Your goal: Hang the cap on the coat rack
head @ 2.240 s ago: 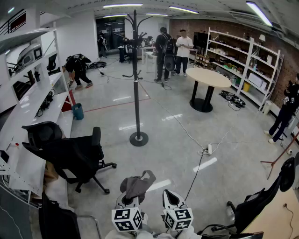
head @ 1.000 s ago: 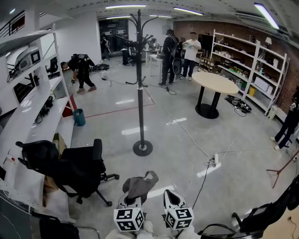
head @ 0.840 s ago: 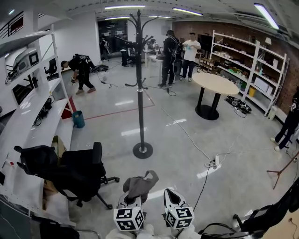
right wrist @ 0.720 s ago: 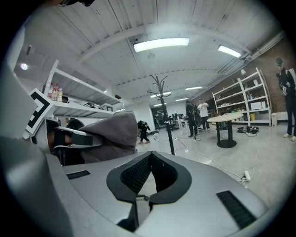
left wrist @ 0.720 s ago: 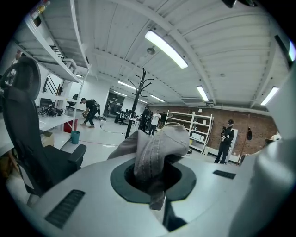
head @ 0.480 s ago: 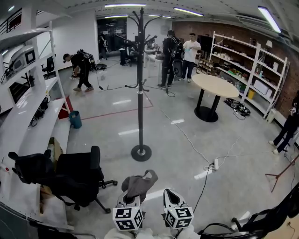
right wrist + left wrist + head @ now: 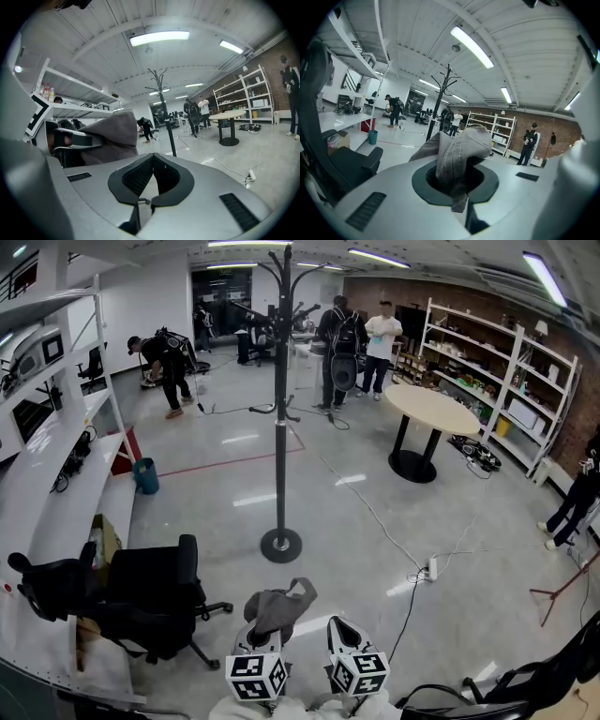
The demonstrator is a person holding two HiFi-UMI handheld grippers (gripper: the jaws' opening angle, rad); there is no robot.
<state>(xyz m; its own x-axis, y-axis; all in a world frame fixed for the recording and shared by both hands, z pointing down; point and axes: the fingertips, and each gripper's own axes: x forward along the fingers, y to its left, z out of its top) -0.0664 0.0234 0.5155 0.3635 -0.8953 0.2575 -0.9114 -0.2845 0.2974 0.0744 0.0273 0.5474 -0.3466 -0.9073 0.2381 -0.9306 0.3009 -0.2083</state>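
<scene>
A grey cap (image 7: 277,608) hangs bunched from my left gripper (image 7: 260,641), which is shut on its fabric low in the head view. In the left gripper view the cap (image 7: 461,149) fills the space between the pads of the left gripper (image 7: 453,174). The right gripper (image 7: 348,641) sits just right of it, shut with nothing between its jaws; the right gripper (image 7: 152,163) sees the cap (image 7: 111,137) to its left. The black coat rack (image 7: 278,399) stands on the floor ahead, its hooks at the top edge; both gripper views show the coat rack (image 7: 440,96) (image 7: 165,110).
A black office chair (image 7: 150,592) stands at the near left beside a long white bench (image 7: 56,493). A cable and power strip (image 7: 431,568) cross the floor at right. A round table (image 7: 431,404), shelves (image 7: 506,371), a blue bin (image 7: 145,474) and several people (image 7: 342,334) are further back.
The whole view has advanced toward the coat rack, which now looms taller with its top at the frame edge. The chair has slid lower left. Both grippers keep their pose with the cap.
</scene>
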